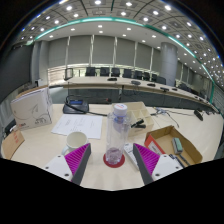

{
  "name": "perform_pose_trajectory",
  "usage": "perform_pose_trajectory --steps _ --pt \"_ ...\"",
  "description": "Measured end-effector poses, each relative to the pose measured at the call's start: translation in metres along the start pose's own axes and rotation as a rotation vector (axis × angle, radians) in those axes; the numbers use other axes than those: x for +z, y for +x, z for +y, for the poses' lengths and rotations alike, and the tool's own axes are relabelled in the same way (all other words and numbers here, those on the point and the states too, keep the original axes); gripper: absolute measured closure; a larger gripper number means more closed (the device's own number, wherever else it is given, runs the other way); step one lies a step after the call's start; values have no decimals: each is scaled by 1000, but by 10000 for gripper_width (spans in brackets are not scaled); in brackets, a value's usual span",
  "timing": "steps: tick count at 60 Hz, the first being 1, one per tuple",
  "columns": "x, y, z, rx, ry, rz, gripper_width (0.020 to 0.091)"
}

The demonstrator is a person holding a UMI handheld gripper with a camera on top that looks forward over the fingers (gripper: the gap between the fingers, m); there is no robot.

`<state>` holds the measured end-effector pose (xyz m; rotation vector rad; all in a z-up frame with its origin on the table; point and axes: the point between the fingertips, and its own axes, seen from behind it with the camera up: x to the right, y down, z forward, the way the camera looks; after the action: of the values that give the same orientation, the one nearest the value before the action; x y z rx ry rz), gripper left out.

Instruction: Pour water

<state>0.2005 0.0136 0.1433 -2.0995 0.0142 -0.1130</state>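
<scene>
Gripper (113,163) open around bottle (118,130), box (176,146) alongside.

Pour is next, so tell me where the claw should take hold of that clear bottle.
Grip the clear bottle at mid-body, coming straight ahead from this side. It stands upright on the table, tall and narrow, between the open claw fingers, with gaps either side, so closing there should probably hold it.

Bottle (118,128) between the tool's (113,160) spread fingers; box (176,143) alongside, paper (72,125) opposite.
</scene>
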Motion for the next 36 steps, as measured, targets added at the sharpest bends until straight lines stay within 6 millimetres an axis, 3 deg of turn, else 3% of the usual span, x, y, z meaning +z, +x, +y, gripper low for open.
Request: perform_pose_trajectory --steps 7,19,27,36 --pt "-61 -12 13 22 -97 57 247" --pt "-159 -57 23 29 -118 53 244" --pt "-200 -81 32 28 -127 36 244" --pt "-223 -91 39 38 -122 39 246"
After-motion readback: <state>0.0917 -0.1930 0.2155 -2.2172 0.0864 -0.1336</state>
